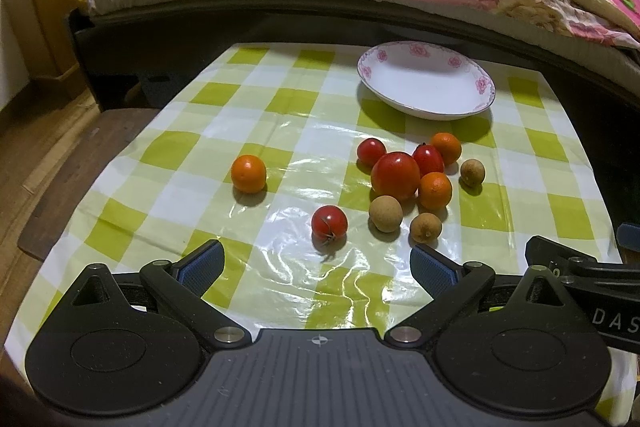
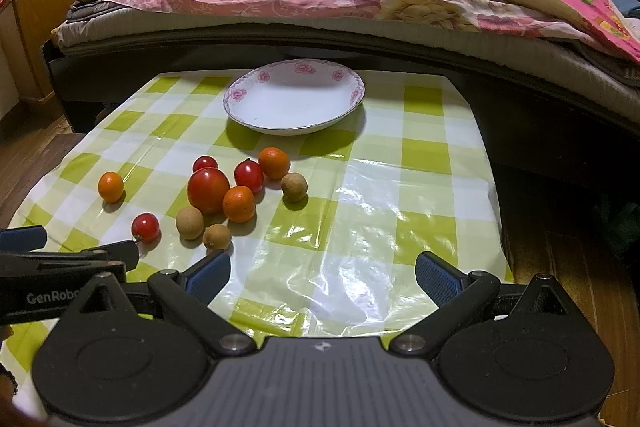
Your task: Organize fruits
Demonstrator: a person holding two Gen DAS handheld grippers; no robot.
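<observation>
Both the left claw (image 1: 316, 263) and right claw (image 2: 322, 275) hover spread and empty short of the fruits (image 1: 395, 175), which lie loose on the counter (image 1: 192, 155) just before the bare plate (image 1: 426, 85), likely their destination.

Warm indoor light. Strong glare on the glossy tablecloth (image 1: 320, 267) between the jaws; fruit shadows fall toward them. Fisheye bends edges; corners vignetted.

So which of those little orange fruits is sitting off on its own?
The orange fruit farthest left on the checked cloth. It touches nothing, while the other two oranges sit in the cluster beside the tomatoes.
</observation>
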